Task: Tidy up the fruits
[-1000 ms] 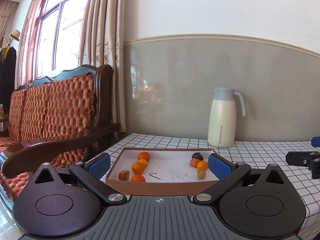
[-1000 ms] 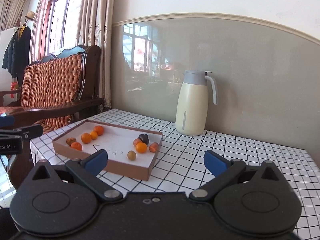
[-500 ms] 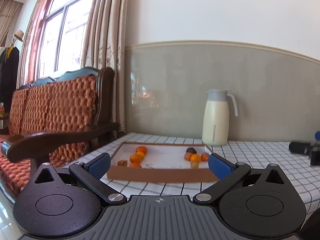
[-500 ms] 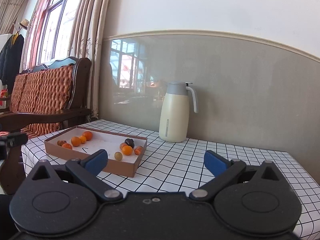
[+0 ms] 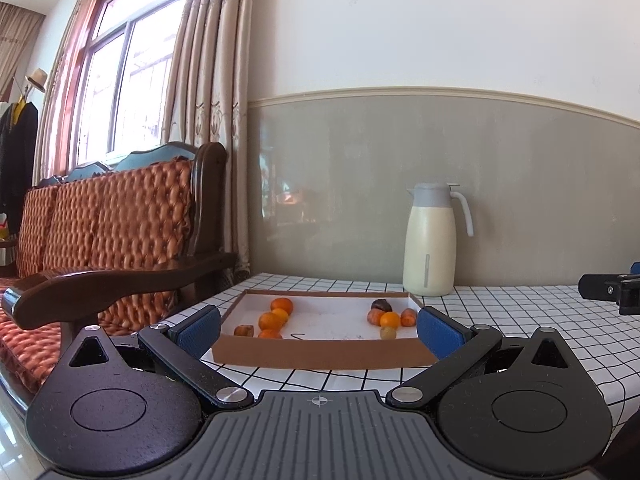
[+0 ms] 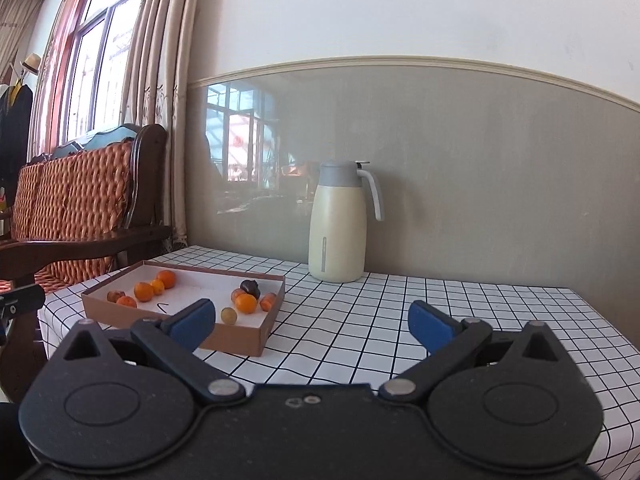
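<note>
Both tongs we hold gape wide and carry nothing: our left tongs (image 5: 319, 327) frame the shallow brown cardboard tray with a white floor (image 5: 324, 354), our right tongs (image 6: 310, 322) hover over bare white black-gridded cloth on the desk (image 6: 460, 320). In the left wrist view, small orange fruits (image 5: 276, 318) cluster at the tray's 9 o'clock side and a mixed orange-and-dark group (image 5: 386, 316) at 3 o'clock. The tray's long axis runs 9 to 3 there. A cream jug with a grey lid (image 6: 338, 224) stands at 1 o'clock behind the tray, near the wall. A dark wooden sofa with orange quilted cushions (image 5: 108, 232) crowds the desk's 9 o'clock edge; open cloth lies toward 3 o'clock.
</note>
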`<state>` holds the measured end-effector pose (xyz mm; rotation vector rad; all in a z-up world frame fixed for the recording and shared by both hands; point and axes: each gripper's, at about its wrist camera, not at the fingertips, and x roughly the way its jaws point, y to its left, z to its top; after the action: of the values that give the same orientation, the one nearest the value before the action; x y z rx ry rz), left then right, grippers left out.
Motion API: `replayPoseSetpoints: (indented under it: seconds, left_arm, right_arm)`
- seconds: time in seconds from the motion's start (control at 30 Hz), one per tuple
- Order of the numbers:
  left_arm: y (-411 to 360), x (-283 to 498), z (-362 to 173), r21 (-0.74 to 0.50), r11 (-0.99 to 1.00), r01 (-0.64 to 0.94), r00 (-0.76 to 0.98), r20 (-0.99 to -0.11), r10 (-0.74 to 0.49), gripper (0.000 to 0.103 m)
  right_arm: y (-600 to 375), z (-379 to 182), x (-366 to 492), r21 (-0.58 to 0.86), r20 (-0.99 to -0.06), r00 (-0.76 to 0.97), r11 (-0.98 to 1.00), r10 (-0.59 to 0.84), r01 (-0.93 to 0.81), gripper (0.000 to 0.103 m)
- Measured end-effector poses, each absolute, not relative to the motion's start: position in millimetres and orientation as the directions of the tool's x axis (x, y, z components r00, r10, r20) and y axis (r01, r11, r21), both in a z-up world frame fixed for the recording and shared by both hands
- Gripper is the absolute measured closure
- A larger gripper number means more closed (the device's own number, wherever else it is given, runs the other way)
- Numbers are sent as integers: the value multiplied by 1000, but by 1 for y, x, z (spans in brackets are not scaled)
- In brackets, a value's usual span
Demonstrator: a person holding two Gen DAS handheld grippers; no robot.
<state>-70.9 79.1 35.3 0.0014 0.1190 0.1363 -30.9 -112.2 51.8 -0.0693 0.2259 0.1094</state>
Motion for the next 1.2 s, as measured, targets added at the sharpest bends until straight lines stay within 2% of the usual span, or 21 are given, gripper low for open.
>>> replayPoseSetpoints:
  seconds: [1.2]
  left_arm:
    - [75, -68, 36, 26, 992, -120, 984, -127, 122, 0]
  right_arm:
    - [-109, 51, -28, -78, -250, 961, 987, 116, -139, 6]
